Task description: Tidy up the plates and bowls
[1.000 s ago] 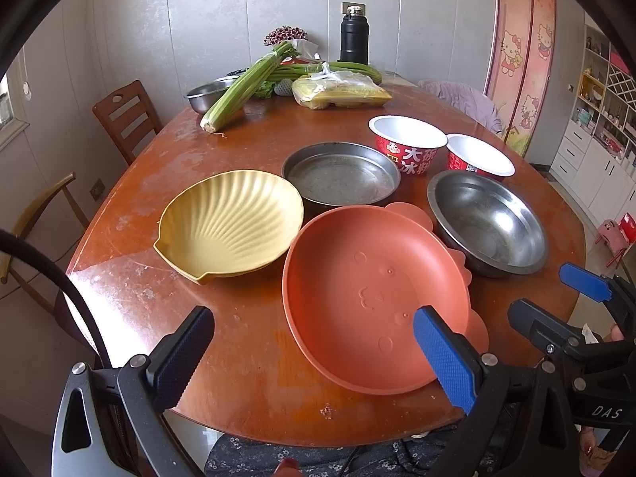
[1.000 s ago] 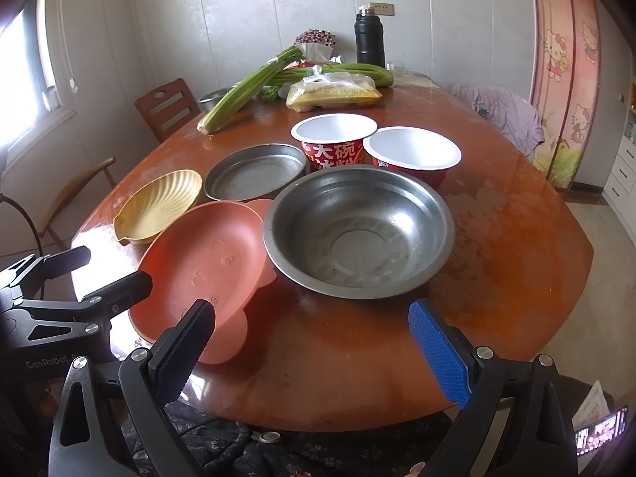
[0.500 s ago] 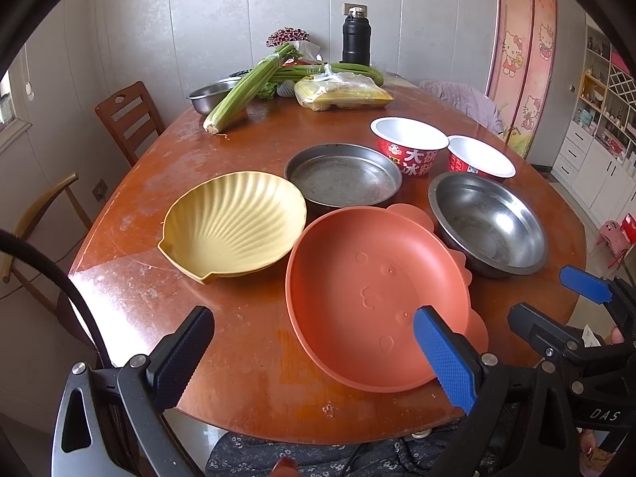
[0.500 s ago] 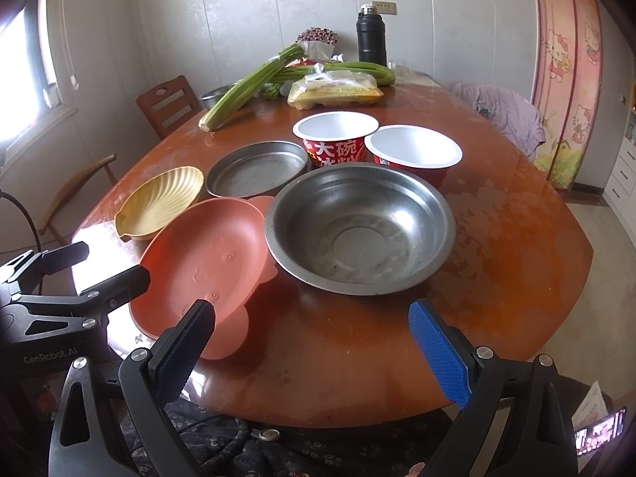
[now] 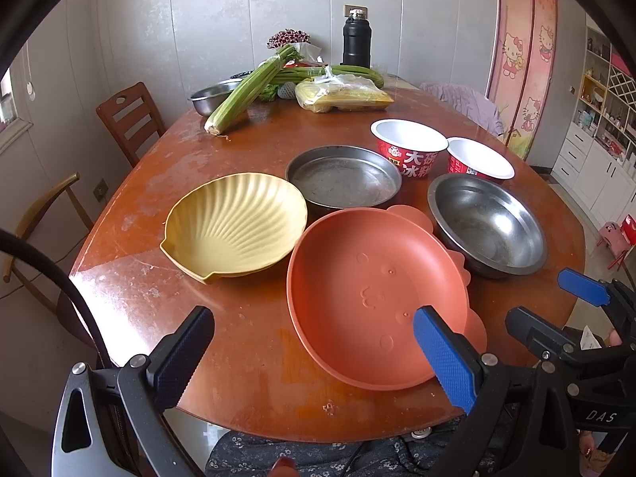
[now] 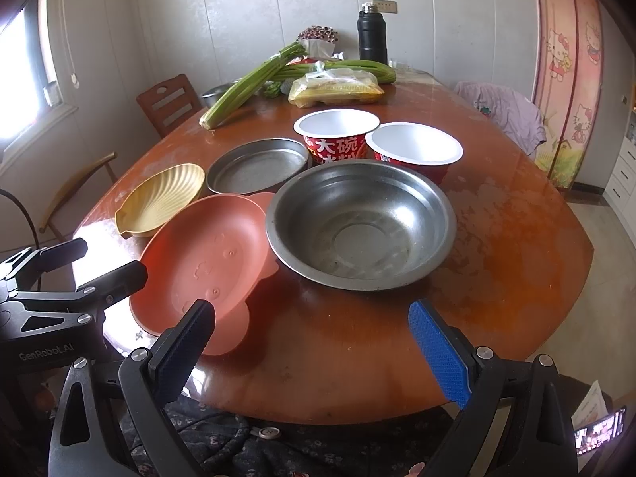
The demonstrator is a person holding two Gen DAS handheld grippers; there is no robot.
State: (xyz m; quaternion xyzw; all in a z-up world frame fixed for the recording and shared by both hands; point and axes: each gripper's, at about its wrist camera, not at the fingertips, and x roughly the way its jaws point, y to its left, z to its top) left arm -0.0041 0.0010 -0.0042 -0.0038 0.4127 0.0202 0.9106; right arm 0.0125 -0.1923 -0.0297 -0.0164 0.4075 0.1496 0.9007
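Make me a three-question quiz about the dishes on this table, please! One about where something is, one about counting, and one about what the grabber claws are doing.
1. What sits right beside the yellow shell dish, nearer the person?
A. the black flask
B. the orange plate
C. the celery

2. How many red paper bowls are on the table?
A. one
B. two
C. four

3. What are the two grippers doing?
A. both open, holding nothing
B. both shut on the steel bowl
C. one shut on a plate

Answers:
1. B: the orange plate lies next to the shell dish at the near edge.
2. B: one red paper bowl stands beside a second, behind the steel bowl.
3. A: the left gripper and right gripper show wide gaps with nothing between their fingers.
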